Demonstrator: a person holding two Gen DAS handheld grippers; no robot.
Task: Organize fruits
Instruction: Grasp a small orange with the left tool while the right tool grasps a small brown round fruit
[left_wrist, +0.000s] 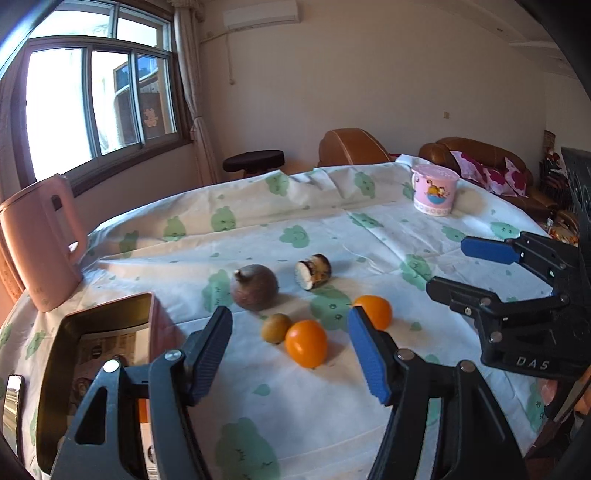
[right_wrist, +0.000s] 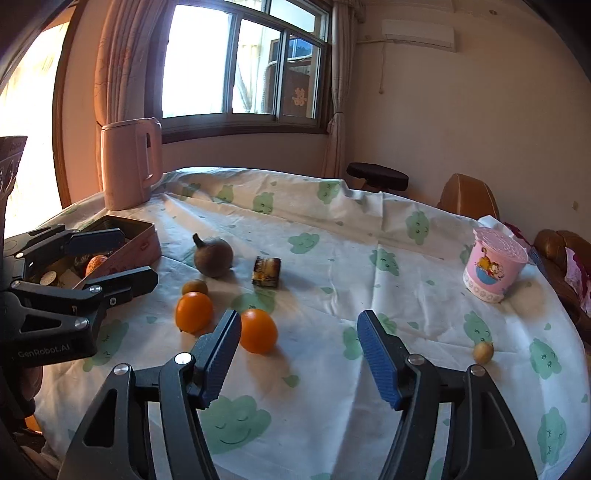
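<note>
Two orange fruits (left_wrist: 306, 343) (left_wrist: 373, 311) lie on the tablecloth with a small brownish fruit (left_wrist: 276, 327), a dark purple round fruit (left_wrist: 254, 287) and a cut dark piece (left_wrist: 313, 271). My left gripper (left_wrist: 290, 349) is open just before the nearer orange. An open pink tin (left_wrist: 155, 317) stands to its left, with an orange fruit (right_wrist: 95, 264) inside. My right gripper (right_wrist: 295, 354) is open, the second orange (right_wrist: 258, 331) by its left finger. A small yellowish fruit (right_wrist: 483, 352) lies apart at the right.
A pink kettle (right_wrist: 131, 162) stands at the table's far left. A pink cartoon cup (right_wrist: 493, 264) stands at the far right. A stool (right_wrist: 376, 177) and brown sofa (left_wrist: 476, 162) are beyond the table's edge.
</note>
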